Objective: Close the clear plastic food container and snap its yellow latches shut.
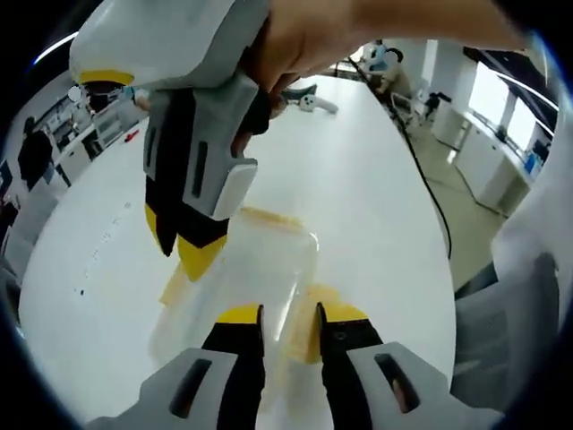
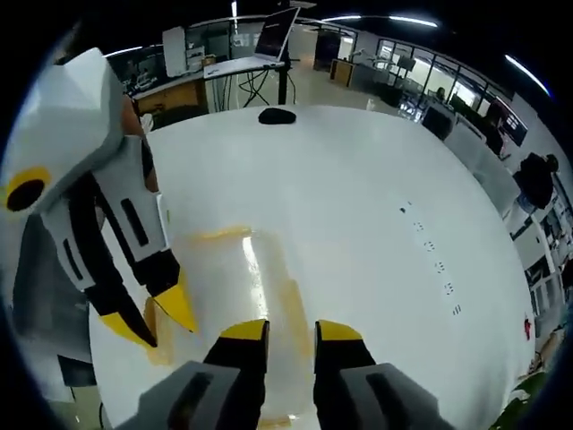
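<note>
The clear plastic food container (image 1: pixel 255 278) sits on the white table (image 1: pixel 358 197) between the two grippers, which come at it from opposite ends, probably so that one can steady the box while the other presses a latch home. In the left gripper view the left gripper (image 1: pixel 288 327) has its yellow-tipped jaws standing a little apart, straddling the near edge of the container where a yellow latch (image 1: pixel 333 322) shows beside them; they look close to the rim, but whether they actually pinch it I cannot tell, since the clear plastic there is washed out. The right gripper (image 1: pixel 183 246), held by a person's hand (image 1: pixel 304 45), comes down from above on the far left side of the box with its tips near another yellow latch (image 1: pixel 175 287) (a sensible spot if that flap is the next to be pushed down). In the right gripper view the right gripper (image 2: pixel 291 336) also has its jaws parted with a gap between them and nothing clearly held, poised over the container (image 2: pixel 260 296), whose lid reads mostly as a bright glare streak; the left gripper (image 2: pixel 152 313) reaches in from the left with its tips low at the box's side. The lid seems to lie on the body already, though the transparent walls make that hard to confirm, and none of the latches can be read as snapped or loose. A dark object (image 2: pixel 277 116) at the table's far edge is too small to identify.
</note>
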{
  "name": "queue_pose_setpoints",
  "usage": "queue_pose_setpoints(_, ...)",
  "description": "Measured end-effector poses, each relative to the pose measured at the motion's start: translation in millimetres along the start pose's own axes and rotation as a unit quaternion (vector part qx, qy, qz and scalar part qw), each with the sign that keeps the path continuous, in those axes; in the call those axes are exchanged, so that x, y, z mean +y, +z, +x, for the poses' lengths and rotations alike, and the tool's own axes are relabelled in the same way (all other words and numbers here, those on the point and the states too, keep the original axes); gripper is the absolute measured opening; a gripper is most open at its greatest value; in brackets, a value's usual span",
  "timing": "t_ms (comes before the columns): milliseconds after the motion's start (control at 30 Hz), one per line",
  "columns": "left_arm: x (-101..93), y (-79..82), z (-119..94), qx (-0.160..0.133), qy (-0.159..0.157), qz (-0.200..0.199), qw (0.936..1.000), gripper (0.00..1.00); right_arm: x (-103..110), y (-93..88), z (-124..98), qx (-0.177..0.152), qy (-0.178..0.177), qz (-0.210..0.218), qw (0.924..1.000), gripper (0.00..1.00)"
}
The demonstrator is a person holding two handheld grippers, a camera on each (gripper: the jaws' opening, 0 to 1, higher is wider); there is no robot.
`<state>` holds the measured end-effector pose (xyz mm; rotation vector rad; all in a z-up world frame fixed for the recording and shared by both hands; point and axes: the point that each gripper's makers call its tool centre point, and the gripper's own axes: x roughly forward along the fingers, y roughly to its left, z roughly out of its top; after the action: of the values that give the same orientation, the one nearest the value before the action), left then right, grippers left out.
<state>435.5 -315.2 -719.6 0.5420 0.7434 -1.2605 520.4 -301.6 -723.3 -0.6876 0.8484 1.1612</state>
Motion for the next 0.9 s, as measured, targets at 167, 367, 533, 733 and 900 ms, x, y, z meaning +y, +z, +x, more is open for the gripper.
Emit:
queue_pose_setpoints(167,-2.2,-0.8,0.5,0.006,0.005,0.016,0.9998,0.23,1.6,2.1,3.7,0.001,0.011,0.002,0.9999,0.22)
queue_pose_setpoints(367,-2.7,-0.9,0.9,0.008,0.009,0.032,0.9994,0.24,2.7,4.0,6.2,0.009,0.025,-0.008,0.9996,0.21)
queue_pose_setpoints(533,-4.1,-2.6,2.0,0.019,0.016,0.070,0.9972,0.25,2.8,4.9,7.2,0.016,0.034,-0.015,0.9992,0.21)
queue_pose_setpoints(733,-3.3,-3.9,2.8,0.023,0.021,0.095,0.9950,0.24,4.1,4.2,6.9,0.024,0.046,-0.021,0.9985,0.21)
queue_pose_setpoints(900,-4.1,-5.9,3.6,0.031,0.027,0.129,0.9908,0.25,5.6,4.3,7.8,0.033,0.055,-0.023,0.9976,0.19)
